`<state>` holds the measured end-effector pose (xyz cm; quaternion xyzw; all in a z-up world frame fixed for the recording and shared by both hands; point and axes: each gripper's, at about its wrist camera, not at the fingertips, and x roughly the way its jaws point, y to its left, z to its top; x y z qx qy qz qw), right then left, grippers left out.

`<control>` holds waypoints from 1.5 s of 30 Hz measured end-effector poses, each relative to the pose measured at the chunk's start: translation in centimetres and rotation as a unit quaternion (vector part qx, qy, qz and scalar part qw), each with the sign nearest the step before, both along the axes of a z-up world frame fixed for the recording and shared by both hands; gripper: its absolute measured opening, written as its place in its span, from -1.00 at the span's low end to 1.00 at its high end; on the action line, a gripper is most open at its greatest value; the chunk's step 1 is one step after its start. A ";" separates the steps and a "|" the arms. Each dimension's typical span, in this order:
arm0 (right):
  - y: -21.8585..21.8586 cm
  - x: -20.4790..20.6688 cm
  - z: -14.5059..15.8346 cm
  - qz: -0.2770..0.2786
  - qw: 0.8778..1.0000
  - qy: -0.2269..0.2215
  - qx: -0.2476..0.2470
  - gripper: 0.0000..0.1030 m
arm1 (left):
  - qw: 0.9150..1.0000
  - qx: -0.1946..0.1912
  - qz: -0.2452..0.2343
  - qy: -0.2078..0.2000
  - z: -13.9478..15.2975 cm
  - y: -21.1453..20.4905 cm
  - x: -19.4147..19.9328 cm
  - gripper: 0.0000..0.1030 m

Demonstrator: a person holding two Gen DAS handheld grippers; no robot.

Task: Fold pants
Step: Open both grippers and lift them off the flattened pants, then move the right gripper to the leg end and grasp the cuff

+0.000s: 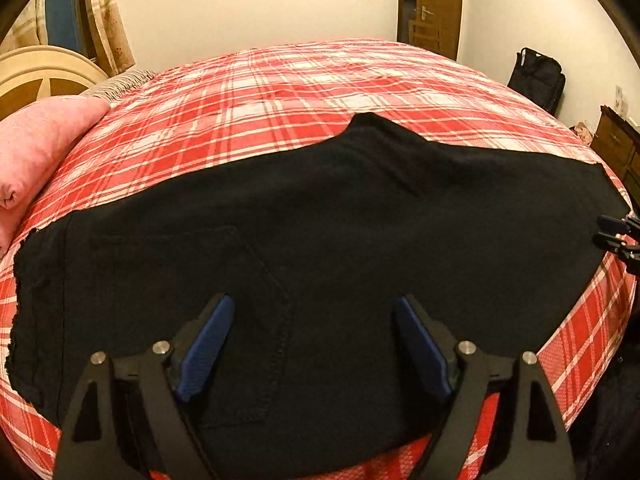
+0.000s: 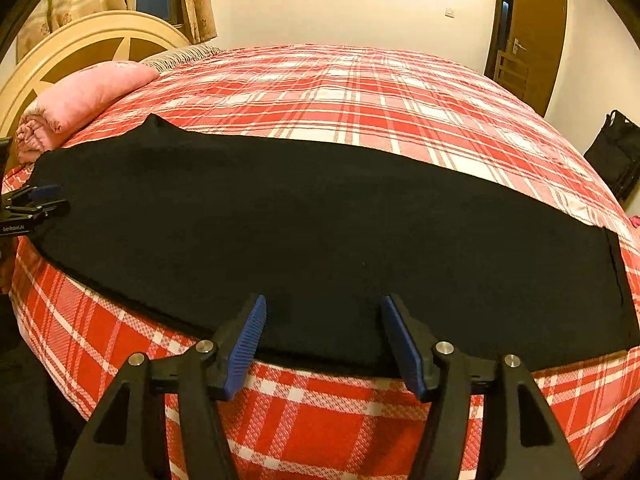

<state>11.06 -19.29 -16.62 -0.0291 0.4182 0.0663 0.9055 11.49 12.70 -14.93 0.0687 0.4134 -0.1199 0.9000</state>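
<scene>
Black pants (image 1: 320, 240) lie flat along the near edge of the plaid bed (image 1: 300, 80) — directly ahead of both grippers. Left gripper (image 1: 314, 304) and right gripper (image 2: 322, 304): fingers spread wide, holding nothing.

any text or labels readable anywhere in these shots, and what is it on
"GenRobot.AI", in small white letters on the black body of the left gripper, seen at the left edge of the right wrist view; a little blurred.
No other text shows on the black pants, the plaid bed cover or the walls.
</scene>
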 end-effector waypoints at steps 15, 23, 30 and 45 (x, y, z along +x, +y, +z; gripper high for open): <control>-1.0 -2.6 0.5 0.041 0.999 0.012 -0.033 0.40 | 1.000 0.014 -0.013 -0.015 2.1 -2.7 -0.4 0.71; -6.5 -1.1 2.6 -0.052 0.998 -0.021 0.025 0.40 | 0.998 0.009 -0.058 -0.019 2.7 -7.2 -0.1 0.72; -9.6 -1.0 0.9 -0.057 0.997 0.026 0.048 0.40 | 0.997 0.029 -0.071 0.027 0.2 -9.2 0.5 0.72; -33.1 -2.8 4.4 -0.308 0.936 -0.017 0.171 0.20 | 0.995 0.020 -0.097 -0.003 3.0 -14.4 0.9 0.77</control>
